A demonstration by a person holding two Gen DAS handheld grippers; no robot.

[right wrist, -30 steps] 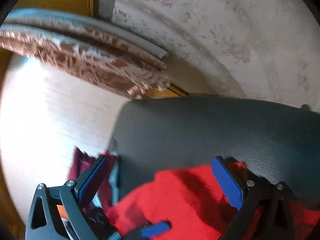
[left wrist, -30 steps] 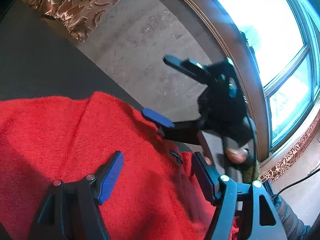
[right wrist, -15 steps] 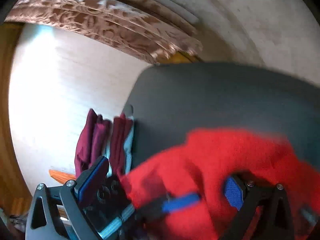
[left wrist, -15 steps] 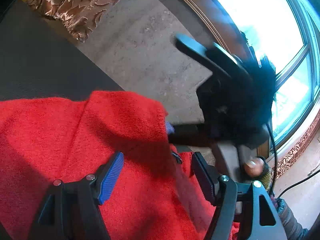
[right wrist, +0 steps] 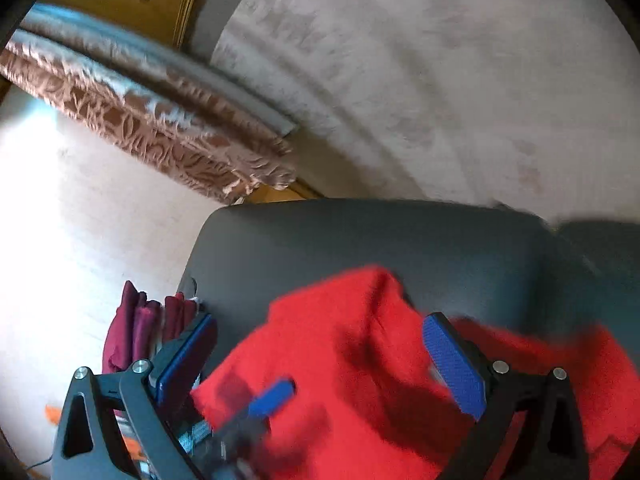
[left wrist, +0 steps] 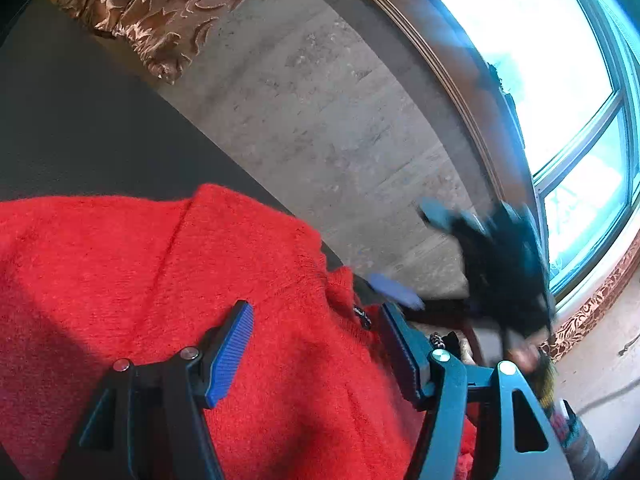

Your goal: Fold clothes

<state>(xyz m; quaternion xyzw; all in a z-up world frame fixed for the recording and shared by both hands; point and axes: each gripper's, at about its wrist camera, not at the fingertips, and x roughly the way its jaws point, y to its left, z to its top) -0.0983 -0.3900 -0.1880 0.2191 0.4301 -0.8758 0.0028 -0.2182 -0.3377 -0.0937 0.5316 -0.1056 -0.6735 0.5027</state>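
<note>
The left gripper (left wrist: 316,344) hovers over the red sweater (left wrist: 140,280), its jaws apart and just closing, pads clear of the knit. The right gripper (right wrist: 320,360), jaws wide, is over the sweater's near edge on the dark table (right wrist: 360,240).

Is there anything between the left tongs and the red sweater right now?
Nothing visible. The left tongs sit directly over the red sweater on the dark table, open, with only knit between the pads; they have just been closing. The right tongs are off to the side, blurred.
</note>
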